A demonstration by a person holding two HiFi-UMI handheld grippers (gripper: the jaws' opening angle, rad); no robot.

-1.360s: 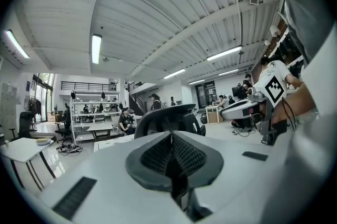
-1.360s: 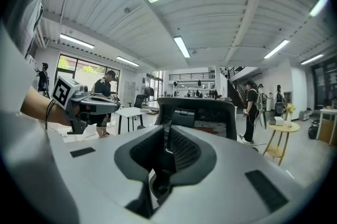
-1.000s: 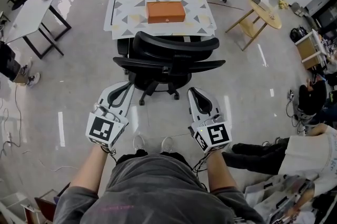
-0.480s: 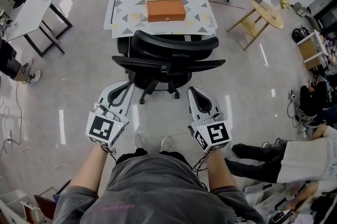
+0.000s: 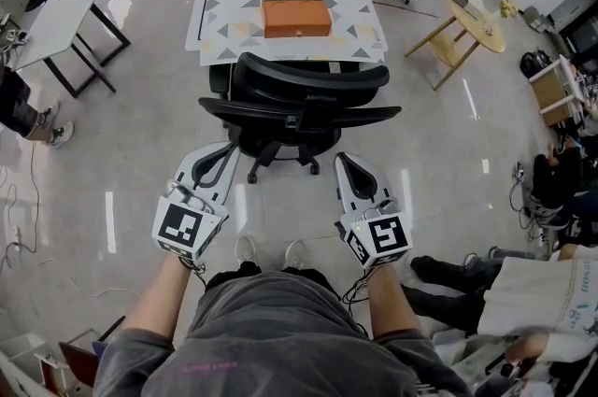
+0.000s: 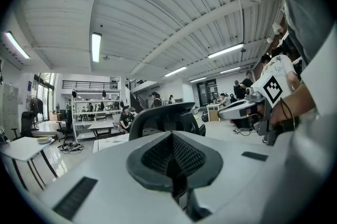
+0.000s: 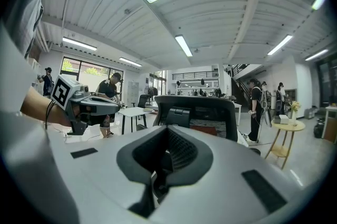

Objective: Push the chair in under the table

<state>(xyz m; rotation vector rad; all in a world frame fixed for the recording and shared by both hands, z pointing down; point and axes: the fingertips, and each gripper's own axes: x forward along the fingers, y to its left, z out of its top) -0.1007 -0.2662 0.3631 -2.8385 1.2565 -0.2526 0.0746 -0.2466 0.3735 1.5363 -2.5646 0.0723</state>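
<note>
A black office chair [image 5: 299,101] stands with its back toward me, its seat partly under the patterned table [image 5: 224,21]. An orange box [image 5: 297,18] lies on that table. My left gripper [image 5: 220,154] is shut and empty, a short way short of the chair's left side. My right gripper [image 5: 348,165] is also shut and empty, just short of the chair's right side. Neither touches the chair. In the left gripper view the chair back [image 6: 163,118] rises beyond the closed jaws; in the right gripper view the chair back [image 7: 197,115] stands straight ahead.
A white table [image 5: 56,17] stands at the left, a small wooden round table [image 5: 467,26] at the right. People sit and stand around the room's edges, one with legs stretched out on the floor [image 5: 448,278] at my right. Cables lie on the floor at the left.
Both grippers and the chair stay where they were. The seated person at the lower right has shifted.
</note>
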